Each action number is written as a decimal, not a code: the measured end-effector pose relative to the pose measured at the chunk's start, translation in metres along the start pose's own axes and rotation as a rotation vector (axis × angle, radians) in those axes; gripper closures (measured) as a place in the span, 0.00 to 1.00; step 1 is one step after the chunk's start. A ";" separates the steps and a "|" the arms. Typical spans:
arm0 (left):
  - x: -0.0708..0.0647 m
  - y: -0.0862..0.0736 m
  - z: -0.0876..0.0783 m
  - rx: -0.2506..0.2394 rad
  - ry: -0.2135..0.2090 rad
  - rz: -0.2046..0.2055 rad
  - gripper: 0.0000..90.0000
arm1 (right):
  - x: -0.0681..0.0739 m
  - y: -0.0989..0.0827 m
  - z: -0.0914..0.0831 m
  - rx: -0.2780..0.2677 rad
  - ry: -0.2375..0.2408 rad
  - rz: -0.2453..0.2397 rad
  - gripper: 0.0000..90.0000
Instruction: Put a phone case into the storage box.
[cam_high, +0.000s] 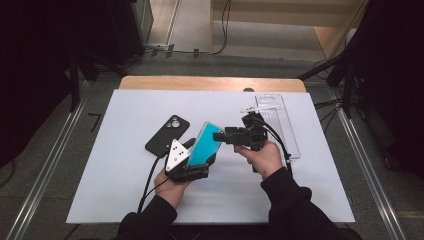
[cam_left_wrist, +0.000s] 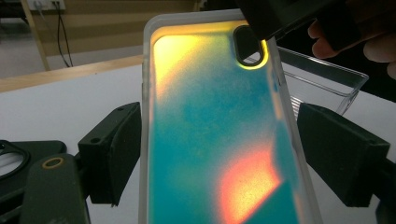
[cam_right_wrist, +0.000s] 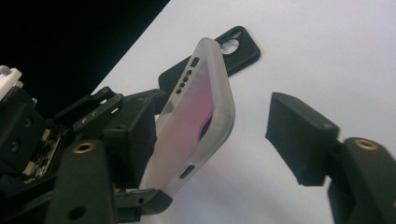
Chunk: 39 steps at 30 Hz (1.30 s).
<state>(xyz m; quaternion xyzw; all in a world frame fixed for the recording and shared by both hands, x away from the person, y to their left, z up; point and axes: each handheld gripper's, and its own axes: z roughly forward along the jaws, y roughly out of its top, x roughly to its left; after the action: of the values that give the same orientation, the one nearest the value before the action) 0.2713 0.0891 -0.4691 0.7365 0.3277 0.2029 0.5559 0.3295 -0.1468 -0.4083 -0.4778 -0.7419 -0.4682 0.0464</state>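
While both grippers meet above the middle of the table, the items stand as follows.

Table (cam_high: 115, 200): white top with a wooden strip along the far edge; dark floor around it.

Teal case (cam_high: 204, 144): phone case with a translucent rim and a teal, yellow and orange sheen; held tilted off the table, just right of the black case. In the left gripper view (cam_left_wrist: 210, 140) its camera cutout sits at the upper end.

Left gripper (cam_high: 187, 167): grey three-cornered plate on top; held at the lower end of the teal case. Jaws: one on each side of the case; the left one seems to touch its rim, the right one stands just off it, so I cannot tell whether they pinch it.

Right gripper (cam_high: 231, 136): at the upper end of the teal case, reaching in from the right. Jaws: spread; in the right gripper view the case (cam_right_wrist: 194, 121) lies against the left one, clear of the right one.

Black case (cam_high: 167, 134): flat on the table, left of the grippers, camera hole at its far end.

Clear tray (cam_high: 285, 125): long, transparent, on the table's far right, beyond the right hand (cam_high: 262, 157).
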 end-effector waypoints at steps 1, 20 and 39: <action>0.000 0.000 0.000 0.001 0.002 -0.001 0.19 | -0.001 0.000 0.001 0.001 0.007 0.010 0.40; -0.006 0.002 0.000 0.020 -0.016 -0.022 0.18 | -0.012 0.005 0.006 0.065 0.117 0.174 0.84; -0.008 0.015 -0.005 0.132 -0.084 -0.080 0.20 | -0.006 0.007 -0.007 0.054 0.050 0.099 0.86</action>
<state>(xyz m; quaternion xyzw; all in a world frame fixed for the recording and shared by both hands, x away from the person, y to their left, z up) 0.2664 0.0847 -0.4526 0.7657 0.3458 0.1276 0.5271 0.3349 -0.1553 -0.4031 -0.5007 -0.7283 -0.4569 0.1009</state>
